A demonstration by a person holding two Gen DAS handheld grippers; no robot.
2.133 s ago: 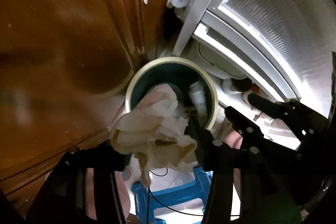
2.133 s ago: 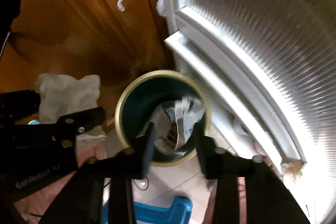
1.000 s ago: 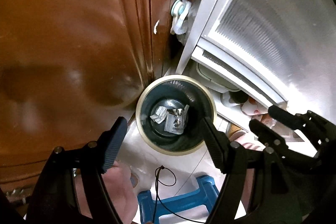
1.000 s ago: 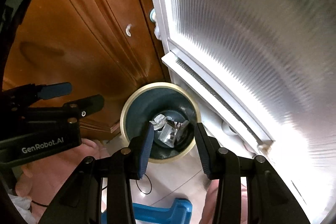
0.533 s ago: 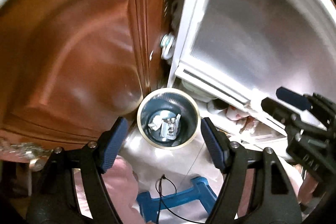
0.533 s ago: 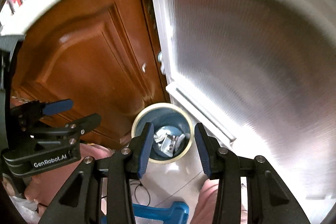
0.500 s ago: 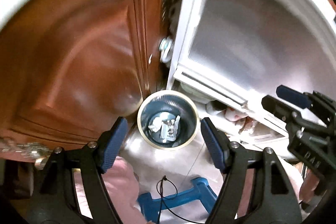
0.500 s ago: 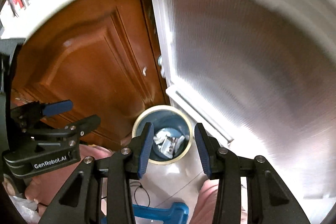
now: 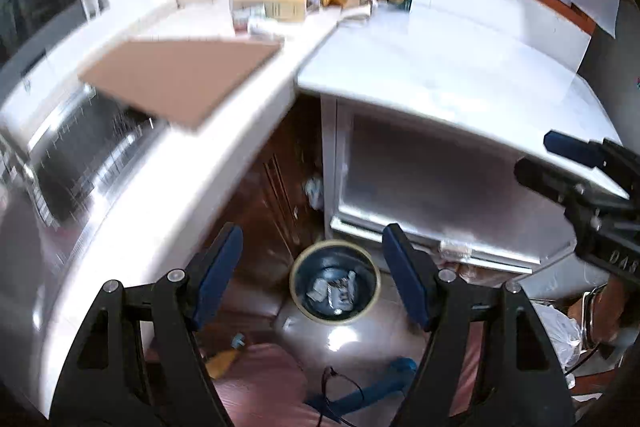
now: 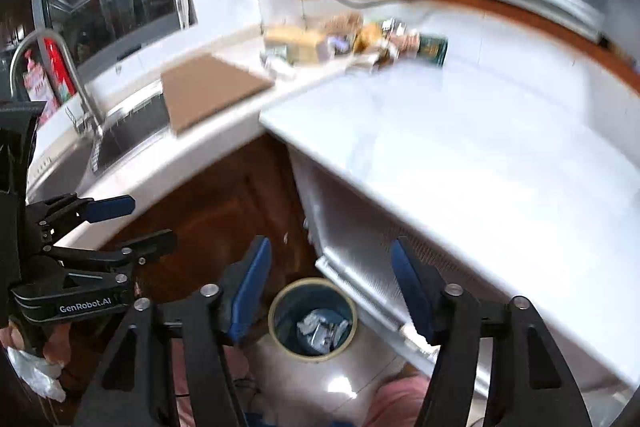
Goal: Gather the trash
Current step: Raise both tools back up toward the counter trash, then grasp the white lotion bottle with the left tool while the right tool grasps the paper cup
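Note:
A round dark trash bin [image 9: 295, 281] with a cream rim stands on the floor far below, with crumpled paper and wrappers [image 9: 334, 289] in it. My left gripper [image 9: 310, 251] hangs high above it, open, with nothing between its blue pads. My right gripper [image 10: 330, 261] is just as high over the bin [image 10: 273, 319] and its trash [image 10: 322, 331]; its jaws are opening and hold nothing. Each gripper shows at the edge of the other's view: right gripper [image 9: 548, 161], left gripper [image 10: 140, 223].
A white counter [image 10: 480, 155] runs over a brown cabinet door [image 10: 208, 219] and a white appliance front [image 9: 420, 183]. A brown board [image 9: 180, 75], a pile of packets [image 10: 352, 43], a sink [image 10: 132, 131] and a faucet [image 10: 80, 79] are on the counter. A blue stool [image 9: 372, 383] stands on the floor.
The left gripper let its crumpled paper fall into the bin. Both grippers rose well above the bin, bringing the counter into view. The right jaws stand wider than before.

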